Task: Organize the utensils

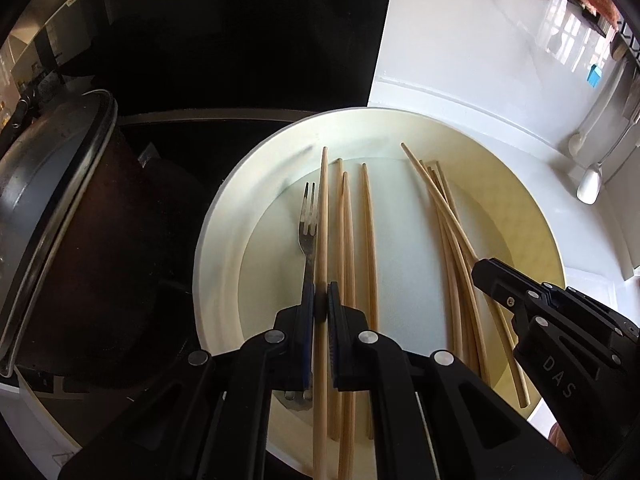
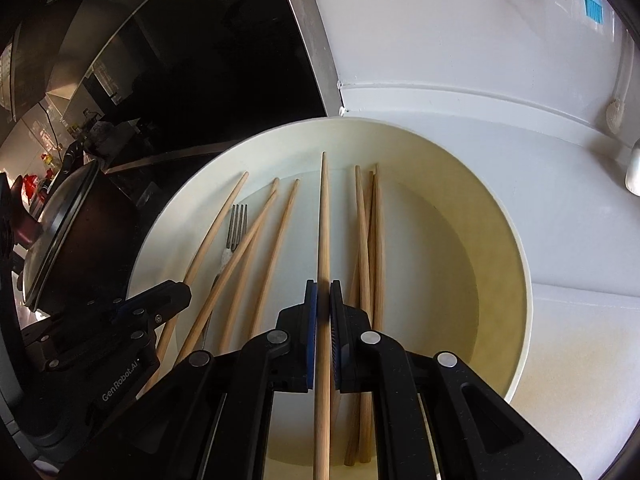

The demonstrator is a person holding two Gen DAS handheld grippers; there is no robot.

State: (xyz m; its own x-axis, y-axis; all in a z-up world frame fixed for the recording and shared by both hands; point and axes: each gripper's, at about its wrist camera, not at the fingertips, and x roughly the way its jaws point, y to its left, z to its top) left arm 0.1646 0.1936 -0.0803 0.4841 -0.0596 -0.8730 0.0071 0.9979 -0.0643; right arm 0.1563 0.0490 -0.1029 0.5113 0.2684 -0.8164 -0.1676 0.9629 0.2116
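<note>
A white round basin (image 1: 224,216) (image 2: 516,264) holds several wooden chopsticks and a metal fork (image 1: 307,224) (image 2: 236,224). My left gripper (image 1: 321,300) is shut on one chopstick (image 1: 322,216) that lies along its fingers, beside the fork. My right gripper (image 2: 323,296) is shut on another chopstick (image 2: 323,216), above a loose bundle of chopsticks (image 2: 370,240) (image 1: 448,220). The right gripper shows at the right of the left wrist view (image 1: 492,276). The left gripper shows at the lower left of the right wrist view (image 2: 168,300).
A dark pot with a glass lid (image 1: 52,184) (image 2: 64,232) stands left of the basin on a black cooktop (image 1: 200,60). The white counter (image 1: 460,40) runs to the right. A white spoon (image 1: 590,184) hangs at the far right.
</note>
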